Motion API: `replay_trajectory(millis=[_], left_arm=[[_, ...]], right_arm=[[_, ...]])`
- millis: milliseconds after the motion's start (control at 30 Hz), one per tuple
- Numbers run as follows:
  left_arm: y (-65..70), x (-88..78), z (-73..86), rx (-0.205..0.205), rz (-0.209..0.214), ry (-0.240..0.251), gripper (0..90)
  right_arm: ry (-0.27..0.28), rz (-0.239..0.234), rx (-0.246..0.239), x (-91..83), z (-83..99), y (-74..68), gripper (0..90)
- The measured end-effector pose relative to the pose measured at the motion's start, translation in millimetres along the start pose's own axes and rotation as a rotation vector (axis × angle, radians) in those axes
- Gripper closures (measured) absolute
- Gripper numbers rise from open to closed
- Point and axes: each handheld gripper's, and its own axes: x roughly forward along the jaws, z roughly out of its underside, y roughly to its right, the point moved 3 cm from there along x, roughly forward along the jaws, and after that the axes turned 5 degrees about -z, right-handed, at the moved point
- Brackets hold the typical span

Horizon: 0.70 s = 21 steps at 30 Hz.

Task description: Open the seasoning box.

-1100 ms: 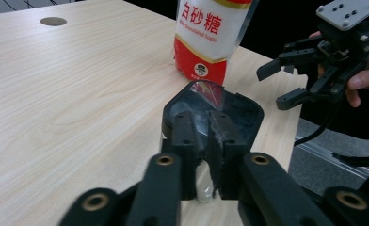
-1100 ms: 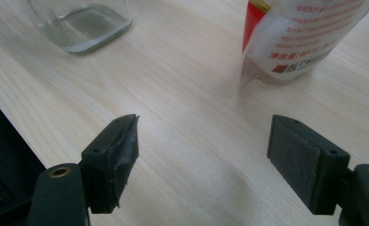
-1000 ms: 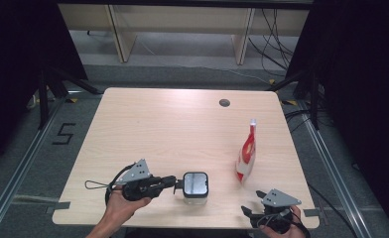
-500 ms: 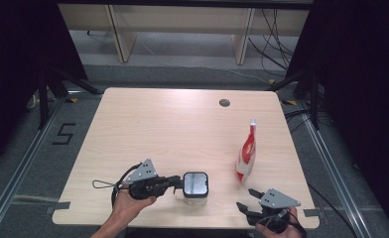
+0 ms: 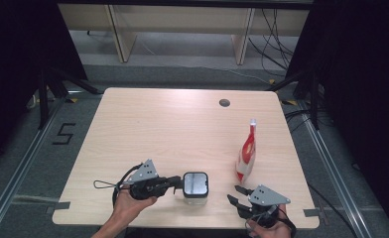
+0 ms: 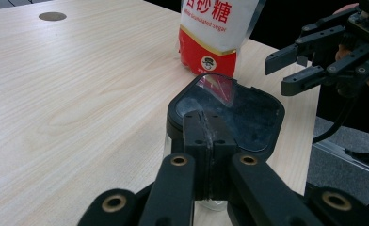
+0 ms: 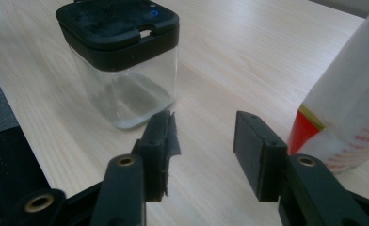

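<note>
While the left tongs stay pinched together on the rim of the black-lidded jar near the table's front edge, the right tongs, empty and just closing, should approach the sugar bag squarely, steadying it upright.

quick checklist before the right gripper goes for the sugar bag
1. Left gripper shut at the jar lid's edge: ok.
2. Jar upright on the table: ok.
3. Right gripper holds nothing, its jaws have just been closing: ok.
4. Sugar bag upright, apart from the jar: ok.
5. Bag top open or sealed: cannot tell.
6. Jar lid down: ok; latched: cannot tell.
</note>
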Motion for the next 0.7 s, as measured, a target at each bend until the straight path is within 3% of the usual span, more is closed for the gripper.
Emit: replay_trajectory(millis=[67, 200, 367, 400, 433, 500, 567, 700], left_arm=[[-0.7, 0.2, -0.1, 0.032, 0.001, 0.004, 89.0], [0.2, -0.2, 0.9, 0.006, -0.006, 0.005, 89.0], [0.4, -0.4, 1.5, 0.011, -0.011, 0.009, 89.1], [-0.5, -1.1, 1.3, 0.033, -0.009, 0.006, 89.0], [-0.3, -1.1, 1.4, 0.030, -0.010, 0.006, 89.0], [-1.2, -0.4, 1.0, 0.038, -0.004, 0.011, 89.1], [-0.8, -0.7, 1.9, 0.025, -0.009, 0.015, 89.0], [-0.9, -0.6, 1.9, 0.026, -0.008, 0.015, 89.0]], right_arm=[[0.016, -0.020, 0.017, 3.7, -4.4, -1.2, 64.7], [0.024, -0.038, -0.017, 10.5, -9.4, -2.4, 70.5], [0.054, -0.079, -0.042, 17.5, -17.3, -10.4, 78.8], [0.052, -0.081, -0.047, 18.0, -18.6, -11.4, 79.8], [0.066, -0.084, -0.044, 20.3, -19.8, -12.8, 80.8], [0.048, -0.091, -0.022, 21.2, -20.9, -16.1, 81.5], [0.051, -0.099, -0.049, 24.2, -22.4, -14.7, 82.3], [0.046, -0.114, -0.055, 27.6, -24.7, -16.8, 84.6]])
